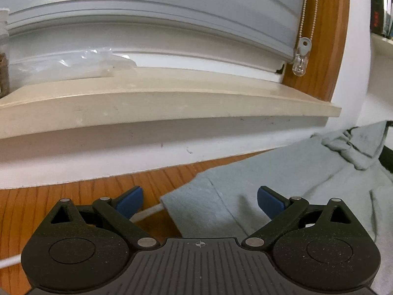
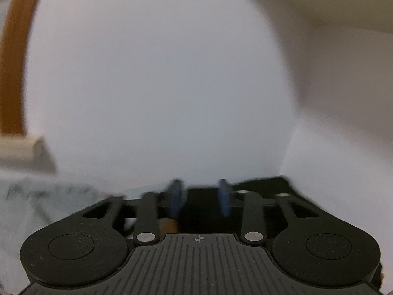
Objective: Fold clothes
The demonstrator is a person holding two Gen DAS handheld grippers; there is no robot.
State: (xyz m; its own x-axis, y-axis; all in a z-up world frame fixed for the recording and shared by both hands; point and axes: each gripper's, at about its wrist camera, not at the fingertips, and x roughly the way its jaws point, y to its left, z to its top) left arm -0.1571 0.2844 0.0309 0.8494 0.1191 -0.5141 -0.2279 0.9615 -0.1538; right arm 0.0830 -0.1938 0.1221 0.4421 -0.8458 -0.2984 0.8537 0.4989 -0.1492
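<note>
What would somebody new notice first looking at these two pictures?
Probably the pale grey-green garment spread over the wooden table, rumpled toward the right, with the left tool hanging wide open over its near corner. Behind it a beige windowsill runs below lowered blinds. The right view is blurred, mostly white wall.
</note>
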